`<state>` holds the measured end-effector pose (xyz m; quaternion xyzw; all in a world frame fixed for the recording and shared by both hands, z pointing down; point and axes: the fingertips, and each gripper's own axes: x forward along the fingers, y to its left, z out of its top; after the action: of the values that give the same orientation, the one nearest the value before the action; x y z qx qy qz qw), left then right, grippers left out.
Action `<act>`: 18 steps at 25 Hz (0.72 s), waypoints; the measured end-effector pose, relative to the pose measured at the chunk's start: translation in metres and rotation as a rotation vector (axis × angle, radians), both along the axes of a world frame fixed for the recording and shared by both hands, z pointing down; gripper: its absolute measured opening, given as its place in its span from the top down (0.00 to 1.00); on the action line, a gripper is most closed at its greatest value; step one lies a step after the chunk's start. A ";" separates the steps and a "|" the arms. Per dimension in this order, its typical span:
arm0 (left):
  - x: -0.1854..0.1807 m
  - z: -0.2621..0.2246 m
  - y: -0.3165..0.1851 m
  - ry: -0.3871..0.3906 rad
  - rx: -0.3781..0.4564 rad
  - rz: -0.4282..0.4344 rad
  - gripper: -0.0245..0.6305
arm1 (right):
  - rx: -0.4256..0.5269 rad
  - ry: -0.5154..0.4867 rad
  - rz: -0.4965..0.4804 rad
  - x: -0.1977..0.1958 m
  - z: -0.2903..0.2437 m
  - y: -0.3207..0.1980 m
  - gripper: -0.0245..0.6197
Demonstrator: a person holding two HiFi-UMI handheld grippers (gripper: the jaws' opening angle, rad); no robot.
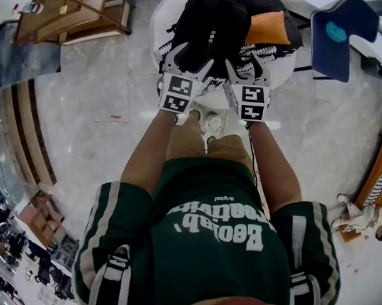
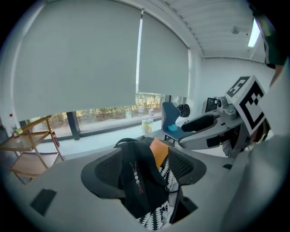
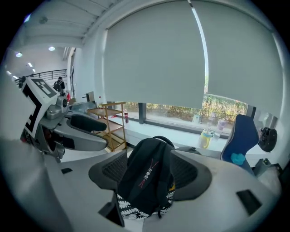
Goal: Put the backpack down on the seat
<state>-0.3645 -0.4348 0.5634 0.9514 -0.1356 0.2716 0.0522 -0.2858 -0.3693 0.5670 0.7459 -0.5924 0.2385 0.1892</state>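
Note:
The black backpack (image 1: 211,27) stands upright on a white round seat (image 1: 159,19), on a black-and-white patterned cushion (image 1: 249,52) and against an orange cushion (image 1: 268,27). My left gripper (image 1: 190,62) is at the backpack's near left side, its jaws spread wide and gripping nothing. My right gripper (image 1: 249,68) is at the near right side, also open. In the left gripper view the backpack (image 2: 138,181) shows in the gap between the open jaws, with the orange cushion (image 2: 158,152) behind it. The right gripper view frames the backpack (image 3: 147,174) the same way.
A blue chair (image 1: 336,35) stands to the right of the seat and a wooden rack (image 1: 71,13) to the far left. More wooden furniture (image 1: 374,180) sits at the right edge. The person's shoes (image 1: 211,121) are on the marble floor just before the seat.

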 end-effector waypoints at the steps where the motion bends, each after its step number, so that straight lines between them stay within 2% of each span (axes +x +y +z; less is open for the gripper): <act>1: -0.005 -0.015 0.010 0.012 0.015 -0.008 0.45 | 0.015 0.005 -0.006 -0.004 -0.013 0.011 0.54; 9: -0.046 -0.125 0.121 0.155 0.114 -0.057 0.45 | 0.172 0.006 -0.043 -0.043 -0.101 0.119 0.54; 18: -0.089 -0.185 0.203 0.221 0.152 -0.086 0.45 | 0.263 0.020 -0.084 -0.092 -0.154 0.194 0.54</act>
<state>-0.4531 -0.2322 0.3784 0.9701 -0.1896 0.1516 0.0063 -0.3777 -0.1751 0.4133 0.7411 -0.6474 0.1433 0.1053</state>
